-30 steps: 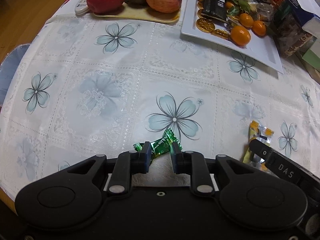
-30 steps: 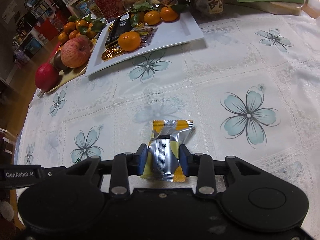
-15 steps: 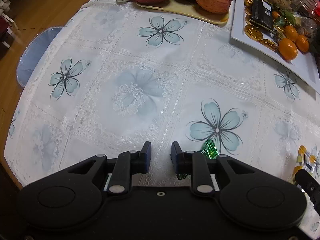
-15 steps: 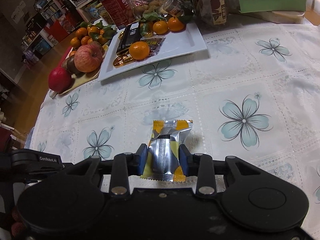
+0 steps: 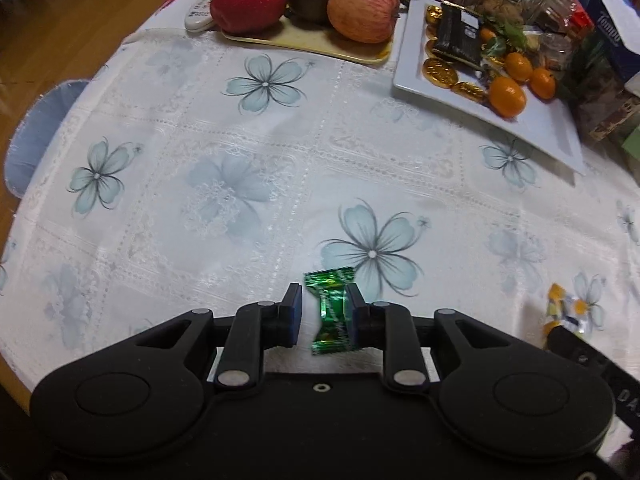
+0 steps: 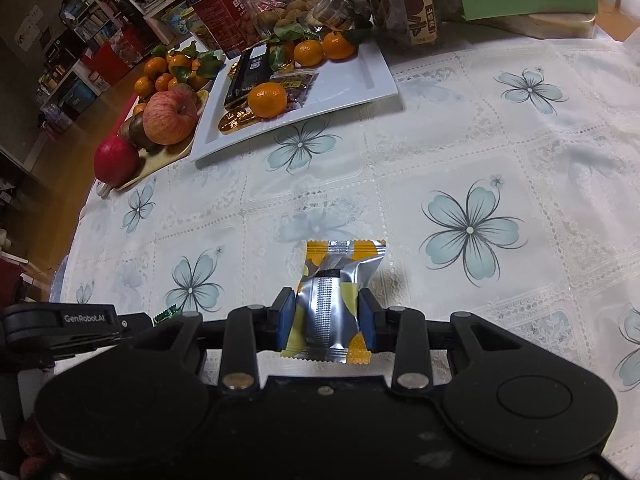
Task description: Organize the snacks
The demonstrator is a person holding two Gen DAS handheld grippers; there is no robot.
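Note:
A green foil candy [image 5: 331, 309] lies between the fingers of my left gripper [image 5: 322, 316]. It touches the right pad while a gap stays at the left pad, so the jaws stand open. My right gripper [image 6: 326, 325] is shut on a yellow and silver snack packet [image 6: 335, 297], held just above the tablecloth. The packet also shows at the right edge of the left wrist view [image 5: 562, 312]. A white rectangular plate [image 6: 348, 84] with gold coins, mandarins and a dark bar sits at the far side; it also shows in the left wrist view [image 5: 552, 128].
A beige tray [image 5: 320, 46] with apples and a kiwi stands left of the plate. Jars, boxes and a tissue pack [image 5: 612, 36] crowd the far right. A blue chair seat [image 5: 36, 140] sits beyond the table's left edge. The flowered tablecloth [image 5: 240, 184] covers the table.
My left gripper swung left off the green candy, then came back, and the candy now stands upright between its fingers. My right gripper has kept hold of the yellow packet and lifted slightly.

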